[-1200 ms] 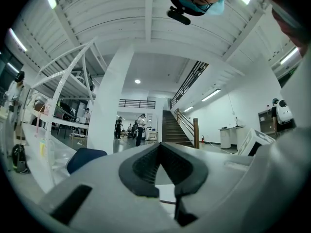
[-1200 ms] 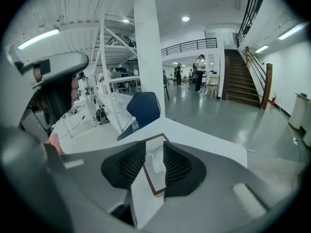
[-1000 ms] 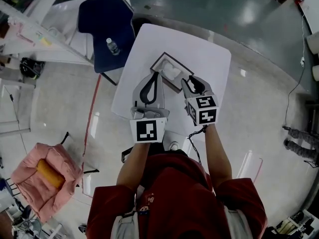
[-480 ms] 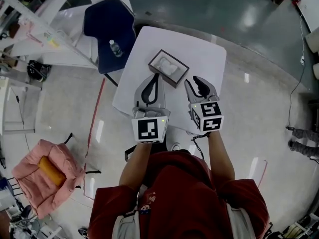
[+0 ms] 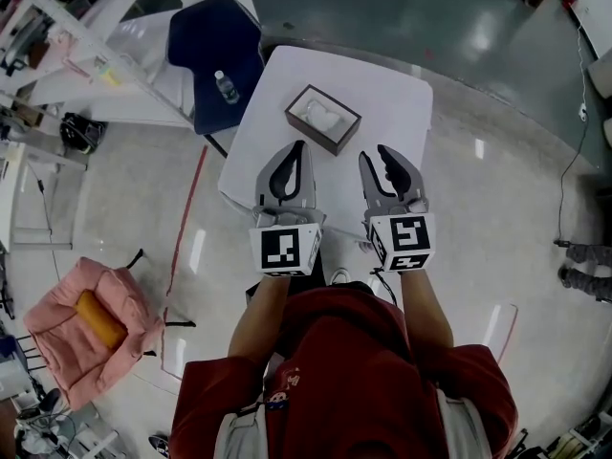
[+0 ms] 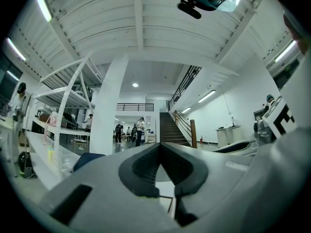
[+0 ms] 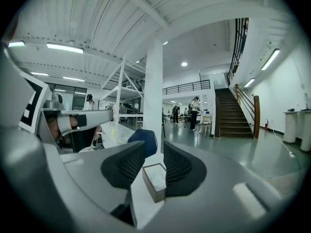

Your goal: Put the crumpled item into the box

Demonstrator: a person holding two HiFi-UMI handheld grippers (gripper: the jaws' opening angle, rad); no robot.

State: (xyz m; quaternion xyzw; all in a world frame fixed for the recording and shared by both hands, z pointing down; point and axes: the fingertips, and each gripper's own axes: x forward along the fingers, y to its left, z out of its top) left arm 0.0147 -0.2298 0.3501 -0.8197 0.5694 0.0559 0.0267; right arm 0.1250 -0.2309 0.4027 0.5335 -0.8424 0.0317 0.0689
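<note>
A dark shallow box (image 5: 323, 119) sits on the small white table (image 5: 382, 94) with the crumpled white item (image 5: 323, 117) lying inside it. My left gripper (image 5: 299, 145) is held level near the table's near edge, short of the box, shut with nothing in it; its jaw tips meet in the left gripper view (image 6: 159, 145). My right gripper (image 5: 379, 151) hovers beside it, open with a narrow gap and empty. Between its pads in the right gripper view (image 7: 154, 147) I see the box (image 7: 149, 188) and the crumpled item (image 7: 158, 177).
A dark blue chair (image 5: 218, 51) with a water bottle (image 5: 226, 86) on its seat stands at the table's left. White shelving (image 5: 67, 36) runs along the far left. A pink bag with an orange object (image 5: 91, 323) lies on the floor at lower left.
Both grippers have drawn back from the box toward the person and now hang over the table's near edge. The box and the item in it have not moved on the table.
</note>
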